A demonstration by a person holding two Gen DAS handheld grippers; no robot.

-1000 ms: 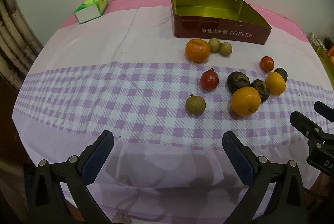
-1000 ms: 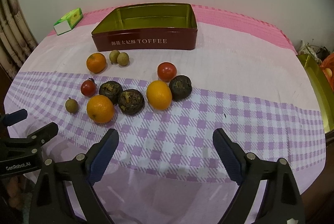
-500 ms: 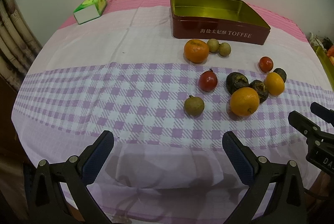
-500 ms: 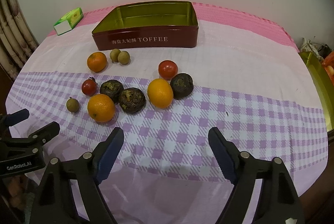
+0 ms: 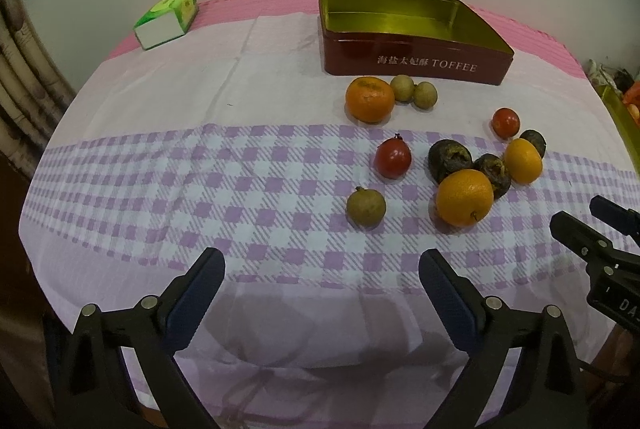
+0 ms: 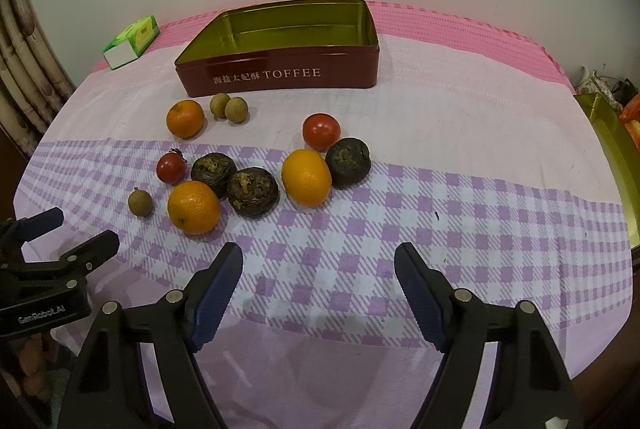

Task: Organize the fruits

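The left hand-held gripper (image 5: 322,271) and the right hand-held gripper (image 6: 319,267) both hover over the near edge of the bench (image 6: 460,133) with blue-padded jaws apart and nothing between them, both having just been closing a little. Beyond them, on the pink and purple-checked cloth (image 6: 400,237), lie smooth round oranges (image 6: 194,207), glossy red tomatoes (image 6: 321,131), wrinkled dark fruits (image 6: 253,191) and small tan longans (image 6: 140,203). Behind the fruit stands an open rectangular red TOFFEE tin (image 6: 280,77), its gold interior bare, with a green carton (image 6: 132,41) to its left.
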